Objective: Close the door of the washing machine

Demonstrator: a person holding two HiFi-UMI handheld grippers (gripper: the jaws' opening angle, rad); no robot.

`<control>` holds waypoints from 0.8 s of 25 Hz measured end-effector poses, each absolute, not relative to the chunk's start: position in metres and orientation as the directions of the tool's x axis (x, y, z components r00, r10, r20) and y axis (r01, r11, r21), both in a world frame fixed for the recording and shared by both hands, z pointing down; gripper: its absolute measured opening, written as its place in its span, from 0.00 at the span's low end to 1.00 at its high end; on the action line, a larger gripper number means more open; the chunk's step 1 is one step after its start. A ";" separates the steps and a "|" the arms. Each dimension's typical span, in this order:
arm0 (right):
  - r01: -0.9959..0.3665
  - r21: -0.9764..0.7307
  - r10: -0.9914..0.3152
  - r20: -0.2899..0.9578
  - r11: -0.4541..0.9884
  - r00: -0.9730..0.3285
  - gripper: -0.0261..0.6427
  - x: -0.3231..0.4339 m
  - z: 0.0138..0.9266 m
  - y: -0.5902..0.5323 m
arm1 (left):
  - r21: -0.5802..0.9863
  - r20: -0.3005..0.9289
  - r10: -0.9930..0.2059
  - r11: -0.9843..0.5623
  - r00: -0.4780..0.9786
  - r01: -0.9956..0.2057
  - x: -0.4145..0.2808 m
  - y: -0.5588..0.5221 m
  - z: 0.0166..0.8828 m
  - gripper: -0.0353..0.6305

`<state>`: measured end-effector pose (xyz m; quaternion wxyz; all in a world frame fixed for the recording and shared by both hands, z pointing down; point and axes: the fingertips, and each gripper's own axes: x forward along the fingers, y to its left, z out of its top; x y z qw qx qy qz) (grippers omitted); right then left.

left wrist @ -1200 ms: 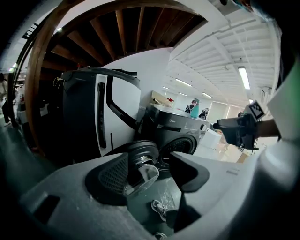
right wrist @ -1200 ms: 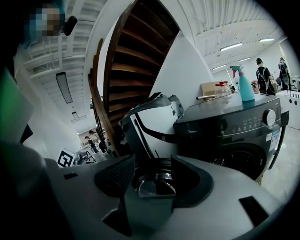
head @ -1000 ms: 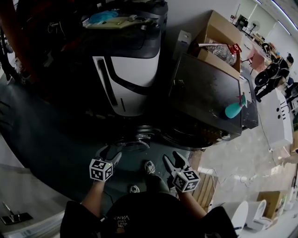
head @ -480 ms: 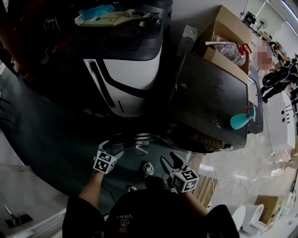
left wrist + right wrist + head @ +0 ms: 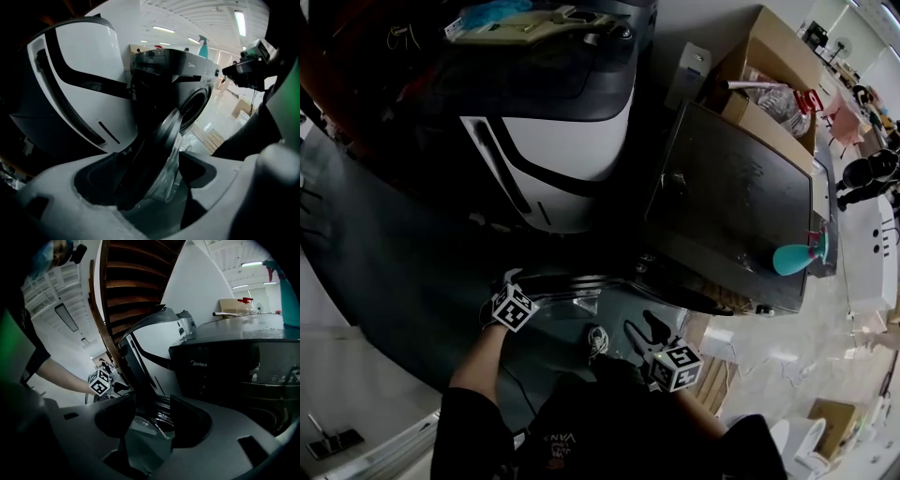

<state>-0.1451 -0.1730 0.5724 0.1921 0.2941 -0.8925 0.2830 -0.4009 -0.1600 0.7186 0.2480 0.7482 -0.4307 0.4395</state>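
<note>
The dark grey washing machine (image 5: 736, 202) stands at the right, its round opening (image 5: 194, 108) uncovered. Its glass-fronted door (image 5: 570, 284) hangs swung out toward me. My left gripper (image 5: 512, 285) is at the door's left rim. In the left gripper view the door (image 5: 164, 145) stands edge-on in the gap of this gripper (image 5: 154, 187); its jaws have just been opening and the pads stay clear of the rim. My right gripper (image 5: 645, 328) hovers open below the machine's front, nothing in it. In the right gripper view the door's rim (image 5: 159, 420) lies just beyond the jaws.
A white and black appliance (image 5: 553, 159) stands left of the machine. On the machine's top stands a teal spray bottle (image 5: 797, 255); behind it is a cardboard box (image 5: 769, 66) with a clear bottle (image 5: 778, 98). My shoe (image 5: 598, 339) is below the door, a wooden pallet (image 5: 712, 375) at its right.
My left gripper has gone forward and down to the door's rim and rolled. The right gripper has sunk a little toward the machine's front.
</note>
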 end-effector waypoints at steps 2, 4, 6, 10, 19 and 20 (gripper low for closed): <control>-0.636 -0.395 -0.414 0.514 0.664 -0.751 0.35 -0.145 0.574 -0.175 | 0.016 0.903 -0.359 -0.517 0.234 -0.856 -0.405 -0.156 0.729 0.66; -0.639 -0.400 -0.415 0.516 0.657 -0.750 0.35 -0.145 0.575 -0.174 | 0.042 0.924 -0.303 -0.523 0.232 -0.852 -0.407 -0.150 0.737 0.66; -0.644 -0.406 -0.417 0.519 0.648 -0.746 0.35 -0.143 0.576 -0.171 | 0.046 0.935 -0.273 -0.539 0.226 -0.841 -0.407 -0.144 0.741 0.67; -0.660 -0.414 -0.428 0.526 0.626 -0.735 0.35 -0.139 0.580 -0.159 | 0.047 0.945 -0.241 -0.575 0.223 -0.817 -0.403 -0.134 0.743 0.69; -0.692 -0.429 -0.474 0.512 0.581 -0.716 0.34 -0.128 0.581 -0.111 | 0.095 0.946 -0.194 -0.596 0.258 -0.797 -0.383 -0.091 0.745 0.70; -0.697 -0.428 -0.480 0.513 0.575 -0.711 0.34 -0.125 0.581 -0.104 | 0.107 0.943 -0.194 -0.592 0.270 -0.799 -0.378 -0.085 0.744 0.70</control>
